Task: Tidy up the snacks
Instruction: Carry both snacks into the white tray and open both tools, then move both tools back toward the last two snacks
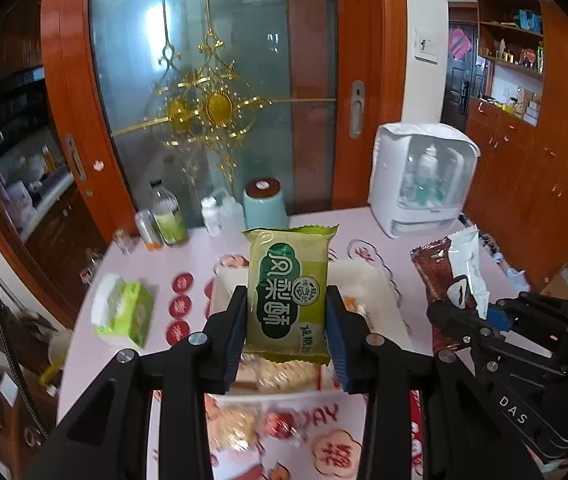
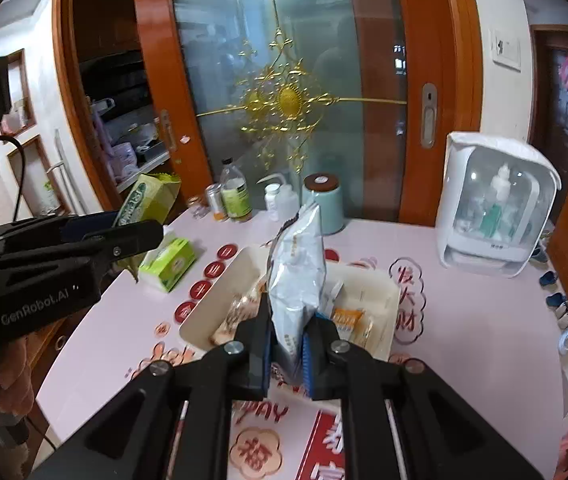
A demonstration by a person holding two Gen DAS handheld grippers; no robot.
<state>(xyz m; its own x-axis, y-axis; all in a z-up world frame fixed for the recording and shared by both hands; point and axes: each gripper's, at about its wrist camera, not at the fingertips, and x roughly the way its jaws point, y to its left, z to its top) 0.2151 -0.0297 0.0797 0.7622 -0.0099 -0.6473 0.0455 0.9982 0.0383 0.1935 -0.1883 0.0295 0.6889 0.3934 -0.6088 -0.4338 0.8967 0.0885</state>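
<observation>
My left gripper (image 1: 287, 300) is shut on a green snack packet (image 1: 289, 280), held upright above a white tray (image 1: 380, 276) that has several wrapped snacks in it. In the right wrist view my right gripper (image 2: 290, 320) is shut on the lower end of a silver-white packet (image 2: 296, 272), which also stands up over the tray (image 2: 212, 304). From the left wrist view that packet (image 1: 450, 276) shows a brown side, with the right gripper (image 1: 460, 312) at the right. The left gripper (image 2: 140, 228) and green packet (image 2: 146, 200) appear at the left of the right wrist view.
A green tissue pack (image 1: 124, 312) lies left of the tray on the pink tablecloth (image 2: 484, 340). Bottles (image 1: 168, 216), a teal canister (image 1: 265, 204) and a white appliance (image 1: 424, 180) line the table's back edge by the glass door. Loose snacks (image 1: 236, 424) lie in front of the tray.
</observation>
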